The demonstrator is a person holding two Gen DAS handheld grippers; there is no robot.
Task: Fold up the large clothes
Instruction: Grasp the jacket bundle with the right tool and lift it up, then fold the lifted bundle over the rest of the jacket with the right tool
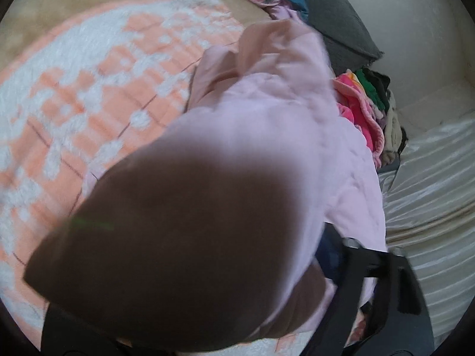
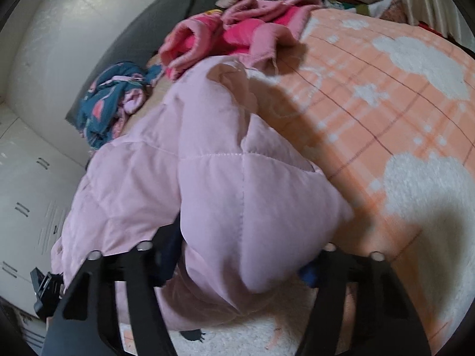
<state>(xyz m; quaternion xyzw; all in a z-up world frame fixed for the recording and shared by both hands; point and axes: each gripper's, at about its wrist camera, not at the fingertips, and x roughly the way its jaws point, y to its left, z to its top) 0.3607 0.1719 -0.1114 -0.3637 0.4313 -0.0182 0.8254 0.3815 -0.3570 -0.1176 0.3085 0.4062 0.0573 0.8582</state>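
A pale pink quilted jacket (image 2: 207, 160) lies bunched on the bed over an orange and white blanket (image 2: 400, 103). My right gripper (image 2: 237, 255) has its jaws spread wide, with a thick fold of the jacket sitting between them. In the left wrist view the same jacket (image 1: 267, 112) hangs close over the lens; a dark blurred fold (image 1: 178, 225) hides most of my left gripper (image 1: 326, 267). Only its right finger (image 1: 371, 267) shows, pressed against the pink cloth.
A bright pink fleece garment (image 2: 237, 35) and a teal patterned garment (image 2: 112, 101) lie beyond the jacket. A grey pillow (image 1: 341, 20) and a pile of mixed clothes (image 1: 374, 95) sit by the white wall. A white satin sheet (image 1: 430, 184) lies at the right.
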